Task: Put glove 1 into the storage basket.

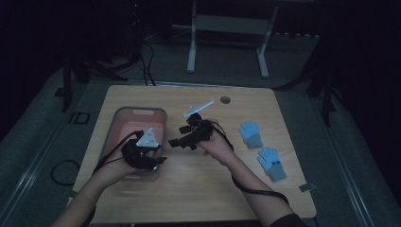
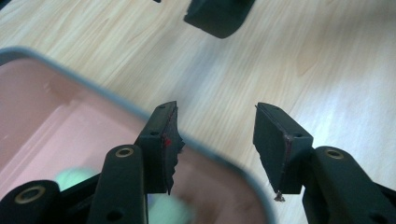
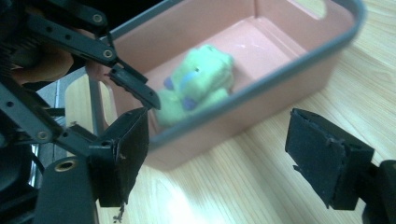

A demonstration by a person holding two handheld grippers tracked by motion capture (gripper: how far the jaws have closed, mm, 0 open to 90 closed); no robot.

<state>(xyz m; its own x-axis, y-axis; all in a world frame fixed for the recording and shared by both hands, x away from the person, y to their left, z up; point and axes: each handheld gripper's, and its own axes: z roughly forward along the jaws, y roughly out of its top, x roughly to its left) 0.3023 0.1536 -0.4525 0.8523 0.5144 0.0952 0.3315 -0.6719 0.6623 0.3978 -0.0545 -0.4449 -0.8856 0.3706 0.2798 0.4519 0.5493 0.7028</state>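
A pink bin (image 1: 142, 110) with a grey rim stands on the left half of the wooden table. A green glove (image 3: 201, 79) lies inside it, and it appears as a green blur (image 2: 74, 179) in the left gripper view. My left gripper (image 1: 158, 161) hovers over the bin's near right corner; its jaws (image 2: 215, 106) stand open with nothing between them, above the bin's rim (image 2: 93, 88). My right gripper (image 1: 174, 142) is just right of the bin, pointing at its wall (image 3: 280, 70). It (image 3: 218, 116) is open and empty.
Two blue gloves (image 1: 250, 134) (image 1: 272, 163) lie on the right side of the table. A round cable hole (image 1: 225, 100) sits near the far edge. A small tag (image 1: 307, 187) rests at the near right corner. A metal stand (image 1: 227, 28) is beyond the table.
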